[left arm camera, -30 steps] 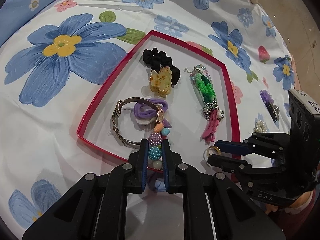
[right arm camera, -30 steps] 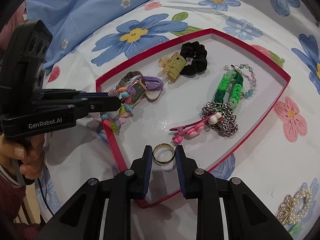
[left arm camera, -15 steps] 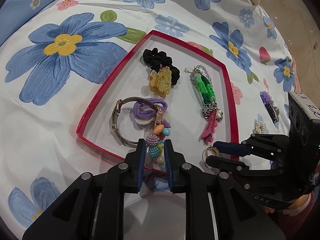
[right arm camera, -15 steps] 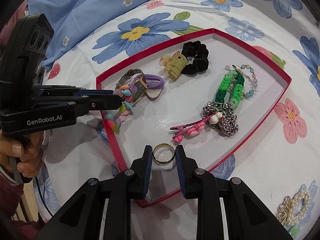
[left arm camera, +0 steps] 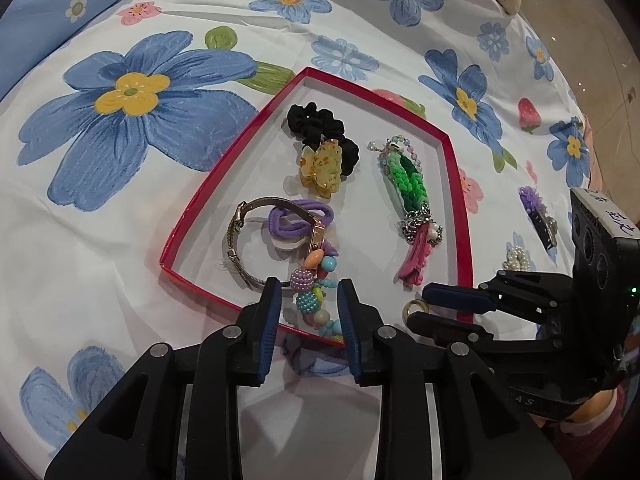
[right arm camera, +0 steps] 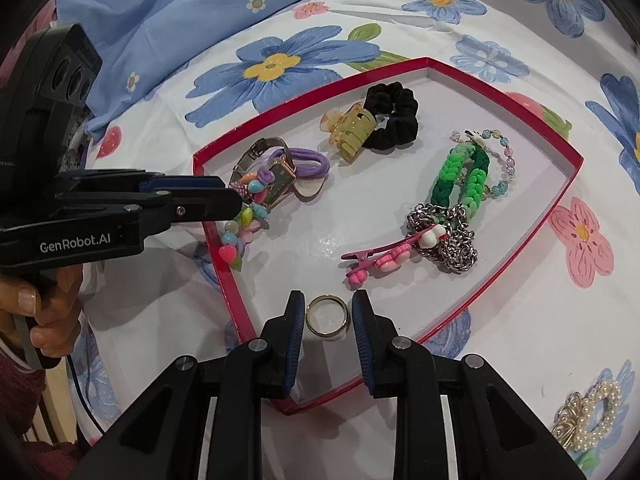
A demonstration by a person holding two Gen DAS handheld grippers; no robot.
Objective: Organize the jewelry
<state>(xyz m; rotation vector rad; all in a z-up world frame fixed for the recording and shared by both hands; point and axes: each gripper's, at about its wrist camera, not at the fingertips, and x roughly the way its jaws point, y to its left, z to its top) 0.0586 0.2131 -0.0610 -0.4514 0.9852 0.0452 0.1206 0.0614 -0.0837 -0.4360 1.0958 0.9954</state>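
Beside the shallow red-rimmed white tray (right arm camera: 520,258), the pearl-and-gold hair ornament (right arm camera: 588,420) is cut by the picture's edge; the black gripper finger (right arm camera: 200,204) hides part of the colourful beaded bracelet (right arm camera: 244,228).

A floral bedsheet (left arm camera: 132,184) beside a blue pillow (right arm camera: 180,20), tan floor (left arm camera: 612,40) beyond
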